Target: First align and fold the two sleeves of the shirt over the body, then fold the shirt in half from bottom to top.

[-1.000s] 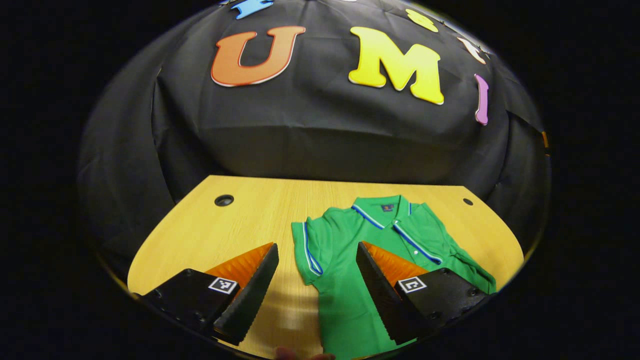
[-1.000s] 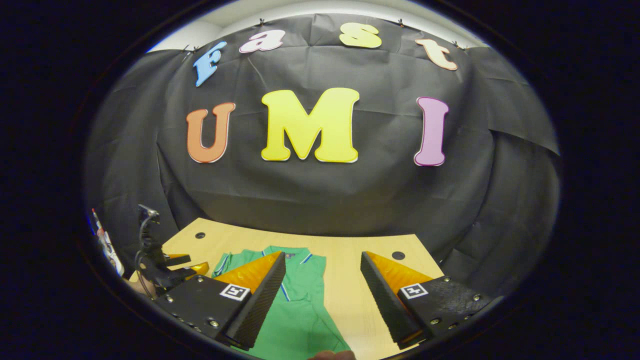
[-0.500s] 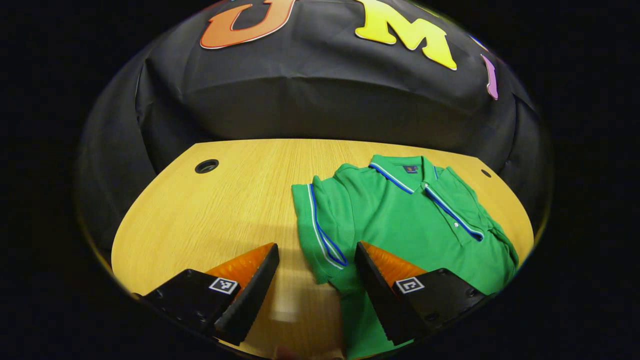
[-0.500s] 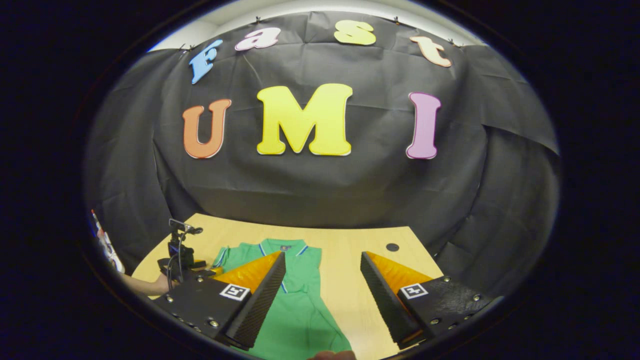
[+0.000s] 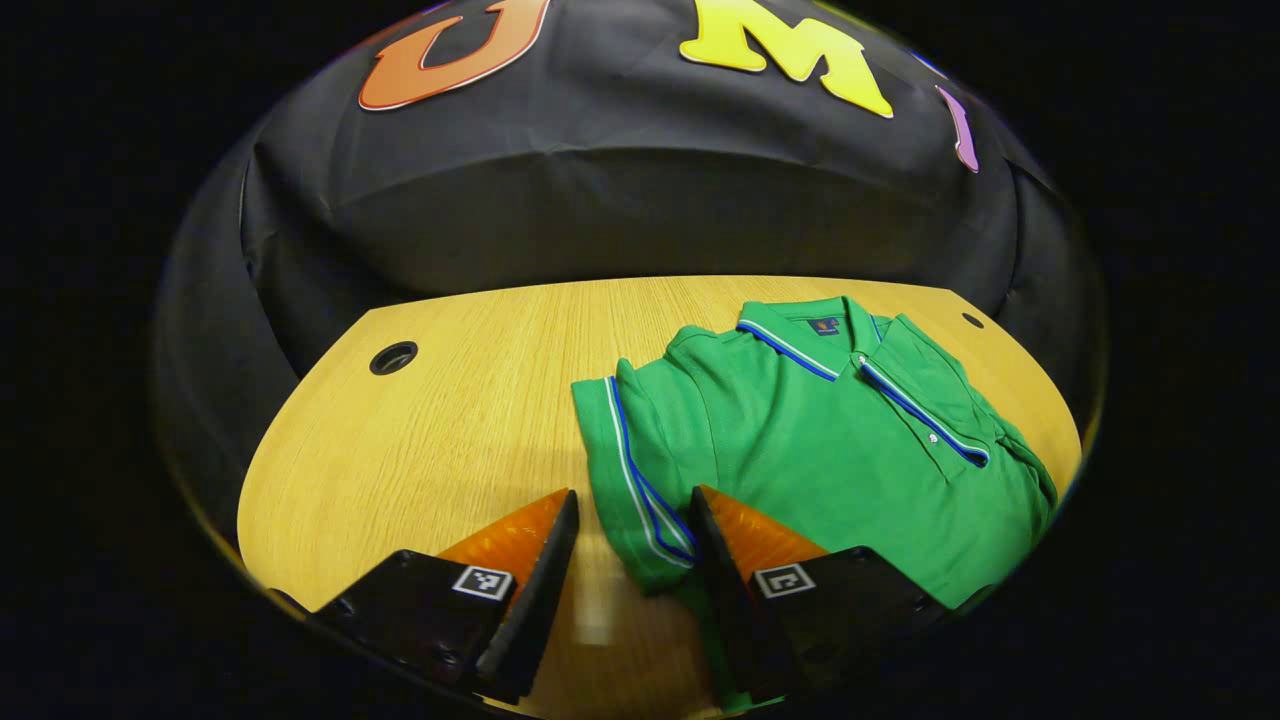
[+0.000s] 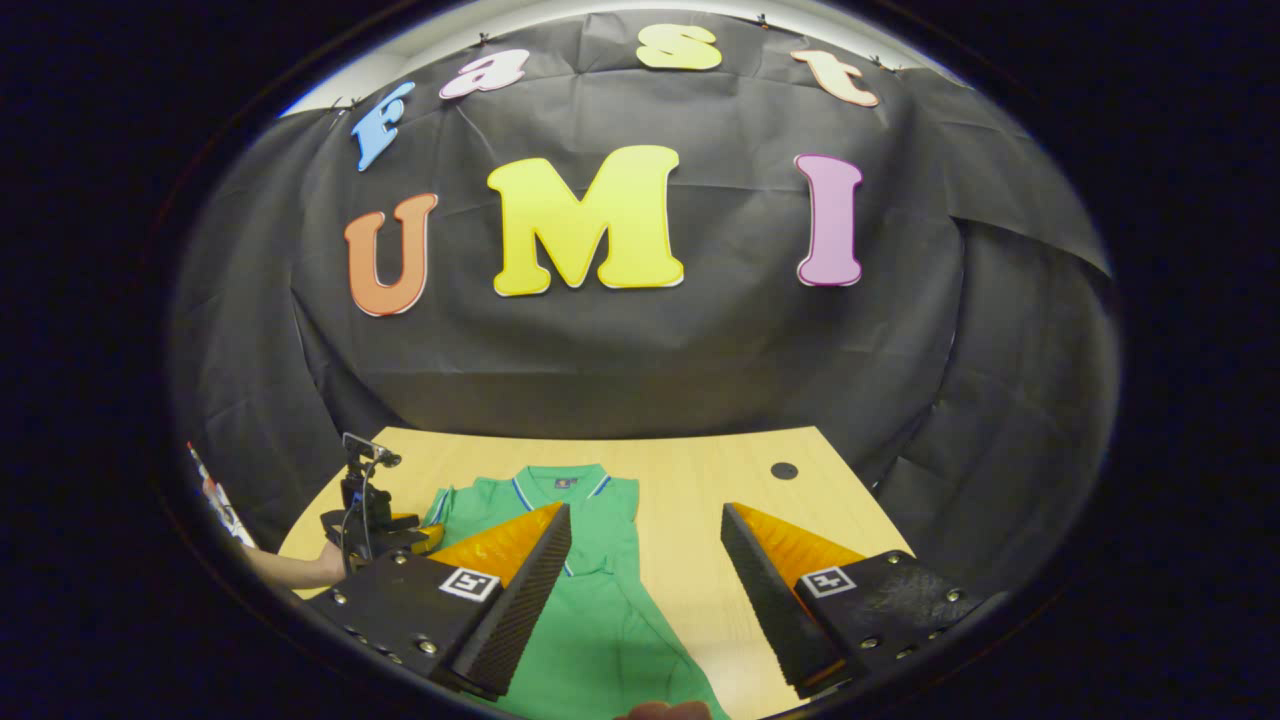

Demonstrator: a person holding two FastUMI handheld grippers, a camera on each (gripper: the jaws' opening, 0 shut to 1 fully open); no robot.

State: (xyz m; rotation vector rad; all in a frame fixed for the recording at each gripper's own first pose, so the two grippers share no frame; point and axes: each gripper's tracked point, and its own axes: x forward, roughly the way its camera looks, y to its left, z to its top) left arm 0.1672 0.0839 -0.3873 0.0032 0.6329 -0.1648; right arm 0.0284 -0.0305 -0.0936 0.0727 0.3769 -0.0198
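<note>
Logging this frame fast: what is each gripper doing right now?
Left gripper: open, fingers either side of the shirt's sleeve, not clamped.
Right gripper: open, holding nothing.

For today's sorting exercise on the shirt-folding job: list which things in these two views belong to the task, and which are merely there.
Belonging to the job:
green polo shirt
its striped sleeve, lying between the left gripper's open fingers
left gripper
right gripper, open, over the shirt's edge

Merely there:
wooden table
cable hole in the tabletop
</note>
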